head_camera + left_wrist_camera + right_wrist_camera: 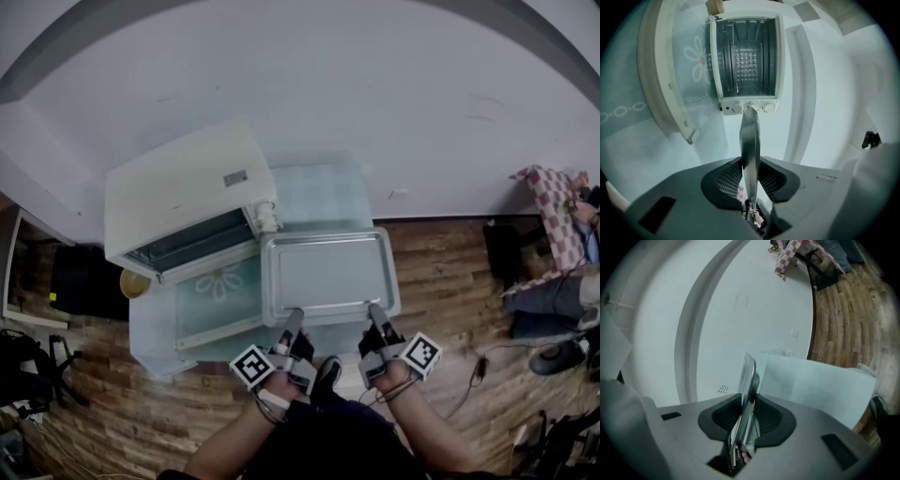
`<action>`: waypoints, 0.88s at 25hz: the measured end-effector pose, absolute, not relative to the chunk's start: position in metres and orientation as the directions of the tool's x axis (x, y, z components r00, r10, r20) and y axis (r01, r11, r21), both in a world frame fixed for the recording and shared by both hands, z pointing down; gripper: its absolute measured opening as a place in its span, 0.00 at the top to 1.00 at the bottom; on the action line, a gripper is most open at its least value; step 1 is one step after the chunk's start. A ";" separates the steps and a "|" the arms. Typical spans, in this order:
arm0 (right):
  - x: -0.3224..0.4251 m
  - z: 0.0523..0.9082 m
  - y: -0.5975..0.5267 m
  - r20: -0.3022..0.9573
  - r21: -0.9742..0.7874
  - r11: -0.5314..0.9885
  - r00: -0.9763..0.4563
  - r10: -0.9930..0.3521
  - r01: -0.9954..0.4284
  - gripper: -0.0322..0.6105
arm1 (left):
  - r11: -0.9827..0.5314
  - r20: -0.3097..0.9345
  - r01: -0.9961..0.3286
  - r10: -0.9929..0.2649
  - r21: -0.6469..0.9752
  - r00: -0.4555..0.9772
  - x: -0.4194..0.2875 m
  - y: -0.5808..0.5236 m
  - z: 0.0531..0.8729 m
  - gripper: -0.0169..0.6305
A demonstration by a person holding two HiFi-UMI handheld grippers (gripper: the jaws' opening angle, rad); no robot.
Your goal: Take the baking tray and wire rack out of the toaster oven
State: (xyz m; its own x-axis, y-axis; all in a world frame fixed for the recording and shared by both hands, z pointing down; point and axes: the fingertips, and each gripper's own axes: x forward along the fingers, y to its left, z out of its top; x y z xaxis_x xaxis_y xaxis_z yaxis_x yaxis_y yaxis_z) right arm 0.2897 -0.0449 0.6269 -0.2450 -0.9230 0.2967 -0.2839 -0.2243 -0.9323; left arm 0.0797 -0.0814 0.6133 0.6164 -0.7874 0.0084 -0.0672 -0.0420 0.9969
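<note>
The silver baking tray (328,272) is out of the oven and level over the glass table (319,192), to the right of the white toaster oven (187,192). Both grippers hold its near rim. My left gripper (292,319) is shut on the left part of that rim, my right gripper (375,314) on the right part. The left gripper view has the tray (750,140) edge-on between the pads (729,180), with the oven (747,61) beyond, its cavity showing a metal grid (747,65). In the right gripper view the tray (749,376) is likewise clamped.
The oven door (220,300) with a flower print lies open and flat, left of the tray. A person sits at the far right beside a checked cloth (553,211). A round yellow thing (134,281) and dark bags (28,370) are on the wooden floor at the left.
</note>
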 end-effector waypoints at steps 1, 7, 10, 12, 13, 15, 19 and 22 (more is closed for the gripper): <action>0.299 0.629 -0.047 0.301 -0.931 -0.231 -0.238 -0.924 -0.282 0.80 | -0.033 0.016 -0.067 -0.785 0.997 0.619 0.089 -0.083 0.617 0.83; 0.347 0.648 -0.056 0.315 -0.926 -0.247 -0.222 -0.923 -0.284 0.80 | 0.053 0.106 -0.102 -0.771 0.993 0.628 0.136 -0.087 0.647 0.83; 0.363 0.663 -0.060 0.347 -0.919 -0.283 -0.222 -0.911 -0.274 0.80 | 0.116 0.156 -0.105 -0.764 0.988 0.626 0.152 -0.086 0.663 0.82; 0.369 0.677 -0.063 0.367 -0.913 -0.301 -0.235 -0.900 -0.275 0.80 | 0.135 0.167 -0.098 -0.767 0.986 0.620 0.159 -0.087 0.674 0.82; 0.370 0.683 -0.064 0.377 -0.911 -0.309 -0.245 -0.894 -0.274 0.80 | 0.145 0.175 -0.100 -0.769 0.984 0.615 0.161 -0.088 0.679 0.82; 0.371 0.697 -0.068 0.393 -0.908 -0.325 -0.264 -0.881 -0.266 0.80 | 0.161 0.193 -0.107 -0.774 0.981 0.603 0.161 -0.090 0.689 0.82; 0.367 0.710 -0.077 0.401 -0.908 -0.333 -0.290 -0.869 -0.256 0.79 | 0.190 0.226 -0.124 -0.776 0.974 0.589 0.160 -0.094 0.702 0.81; 0.364 0.713 -0.081 0.419 -0.899 -0.347 -0.291 -0.860 -0.266 0.79 | 0.162 0.216 -0.144 -0.772 0.976 0.598 0.159 -0.100 0.706 0.80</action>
State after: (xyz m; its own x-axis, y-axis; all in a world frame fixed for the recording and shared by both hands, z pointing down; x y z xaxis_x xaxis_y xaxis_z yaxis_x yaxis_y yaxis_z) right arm 0.3644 -0.0811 0.7130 -0.2909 -0.8603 0.4187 -0.2665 -0.3474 -0.8990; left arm 0.1587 -0.1001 0.7061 0.5980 -0.7719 0.2158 -0.1439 0.1615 0.9763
